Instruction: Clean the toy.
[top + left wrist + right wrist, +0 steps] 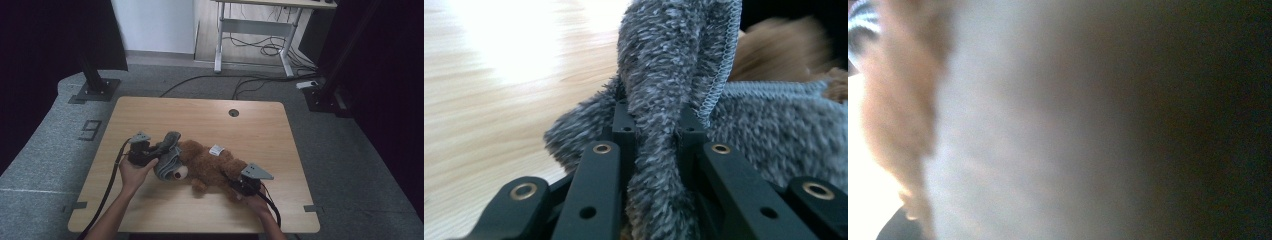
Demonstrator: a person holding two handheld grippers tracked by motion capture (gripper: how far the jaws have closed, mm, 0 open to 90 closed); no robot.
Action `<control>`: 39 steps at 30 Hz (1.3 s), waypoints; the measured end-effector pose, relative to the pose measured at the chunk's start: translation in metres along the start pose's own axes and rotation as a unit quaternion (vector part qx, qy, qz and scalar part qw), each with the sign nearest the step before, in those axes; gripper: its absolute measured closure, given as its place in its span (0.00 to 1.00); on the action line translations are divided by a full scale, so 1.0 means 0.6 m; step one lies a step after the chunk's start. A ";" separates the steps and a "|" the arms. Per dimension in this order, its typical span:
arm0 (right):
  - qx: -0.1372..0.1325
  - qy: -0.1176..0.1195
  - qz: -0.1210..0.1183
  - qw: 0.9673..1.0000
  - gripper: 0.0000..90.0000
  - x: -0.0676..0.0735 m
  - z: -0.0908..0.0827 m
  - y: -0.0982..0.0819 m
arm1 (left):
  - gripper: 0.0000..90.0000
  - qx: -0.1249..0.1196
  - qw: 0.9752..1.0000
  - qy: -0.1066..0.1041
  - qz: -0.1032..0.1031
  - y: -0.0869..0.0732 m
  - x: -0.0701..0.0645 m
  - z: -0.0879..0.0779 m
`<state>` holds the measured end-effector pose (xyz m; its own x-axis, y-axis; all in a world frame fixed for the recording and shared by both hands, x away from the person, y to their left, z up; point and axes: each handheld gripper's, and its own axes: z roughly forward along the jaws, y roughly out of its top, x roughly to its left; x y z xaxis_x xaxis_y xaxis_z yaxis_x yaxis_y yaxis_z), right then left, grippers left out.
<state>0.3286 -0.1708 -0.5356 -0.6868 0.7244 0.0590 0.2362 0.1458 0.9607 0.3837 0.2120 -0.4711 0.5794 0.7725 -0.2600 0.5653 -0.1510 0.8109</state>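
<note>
A brown teddy bear (210, 167) lies on its back across the wooden table (200, 115), head to the left. A grey fleece garment (167, 160) is draped over its head. My left gripper (159, 148) sits just left of the head, shut on a fold of that grey fleece (664, 65), which bulges up between the black jaws of my left gripper (656, 130); brown fur (784, 50) shows behind. My right gripper (240, 187) is at the bear's lower leg, its tips hidden under its grey plate. In the right gripper view, blurred brown fur (893, 100) lies very close to the lens.
A white tag (216, 150) lies on the bear's belly. A round cable hole (233, 112) sits near the table's far edge. On the floor beyond are black stand bases (95, 90), loose cables (240, 82) and a white desk frame (250, 30).
</note>
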 end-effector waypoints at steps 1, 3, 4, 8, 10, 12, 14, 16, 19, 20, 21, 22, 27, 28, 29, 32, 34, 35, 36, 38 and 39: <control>0.000 0.000 0.000 1.000 0.70 0.000 0.000 0.000 | 0.85 0.003 1.000 0.002 -0.004 0.000 0.004 -0.002; 0.000 -0.001 0.000 1.000 0.70 0.000 0.000 0.000 | 0.85 0.001 1.000 0.001 -0.008 0.005 0.004 -0.007; 0.001 0.000 0.001 1.000 0.70 -0.001 0.000 0.000 | 0.86 -0.005 1.000 -0.006 -0.002 0.010 -0.005 -0.009; 0.001 0.000 0.003 1.000 0.70 -0.002 -0.001 0.000 | 0.86 -0.017 0.997 -0.044 0.055 0.042 -0.078 -0.005; 0.001 0.000 0.003 1.000 0.70 -0.002 -0.001 0.000 | 0.86 -0.016 0.994 -0.069 0.078 0.059 -0.120 0.010; 0.001 0.000 0.003 1.000 0.70 -0.001 -0.001 0.000 | 0.86 -0.013 0.991 -0.098 0.089 0.076 -0.157 0.030; 0.002 0.001 0.004 1.000 0.70 -0.001 -0.002 0.000 | 0.86 -0.008 0.988 -0.114 0.104 0.090 -0.193 0.052; 0.000 0.001 0.005 1.000 0.70 -0.002 -0.001 0.000 | 0.86 -0.001 0.985 -0.127 0.118 0.095 -0.228 0.077; 0.000 0.003 0.005 1.000 0.70 -0.003 -0.001 -0.001 | 0.85 0.021 0.982 -0.132 0.136 0.091 -0.267 0.119; 0.000 0.002 0.005 1.000 0.70 -0.003 0.000 -0.001 | 0.85 0.031 0.981 -0.131 0.137 0.087 -0.272 0.133; -0.001 0.002 0.005 1.000 0.70 -0.003 0.000 -0.001 | 0.85 0.042 0.982 -0.123 0.138 0.082 -0.274 0.148; -0.001 0.001 0.004 1.000 0.70 -0.003 -0.001 -0.001 | 0.85 0.052 0.982 -0.117 0.138 0.076 -0.272 0.160; 0.003 -0.009 -0.008 1.000 0.70 0.000 0.002 -0.003 | 0.86 0.062 0.983 -0.099 0.142 0.074 -0.256 0.160; 0.003 -0.009 -0.011 1.000 0.70 0.001 0.002 -0.003 | 0.86 0.062 0.984 -0.086 0.145 0.075 -0.251 0.154; 0.001 -0.009 -0.011 1.000 0.70 0.001 0.002 -0.002 | 0.86 0.062 0.984 -0.084 0.143 0.076 -0.243 0.150; 0.001 -0.008 -0.012 1.000 0.70 0.001 0.000 -0.002 | 0.86 0.055 0.988 -0.082 0.121 0.076 -0.211 0.132; 0.000 -0.008 -0.012 1.000 0.70 0.000 0.000 -0.002 | 0.86 0.043 0.990 -0.064 0.116 0.074 -0.190 0.116; 0.001 -0.007 -0.009 1.000 0.70 0.000 0.000 -0.002 | 0.86 0.037 0.992 -0.061 0.108 0.074 -0.179 0.107; 0.001 -0.007 -0.008 1.000 0.70 0.000 0.000 -0.002 | 0.86 0.031 0.993 -0.055 0.104 0.075 -0.168 0.097; 0.000 -0.006 -0.008 1.000 0.70 -0.001 -0.001 -0.002 | 0.86 0.022 0.994 -0.030 0.100 0.076 -0.145 0.076; 0.000 -0.005 -0.008 1.000 0.70 -0.001 -0.001 -0.002 | 0.85 0.020 0.995 -0.026 0.092 0.076 -0.130 0.066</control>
<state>0.3285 -0.1718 -0.5369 -0.6831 0.7291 0.0412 0.2255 0.1569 0.9615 0.3874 0.1201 -0.4347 0.7034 0.6975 -0.1369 0.4694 -0.3111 0.8264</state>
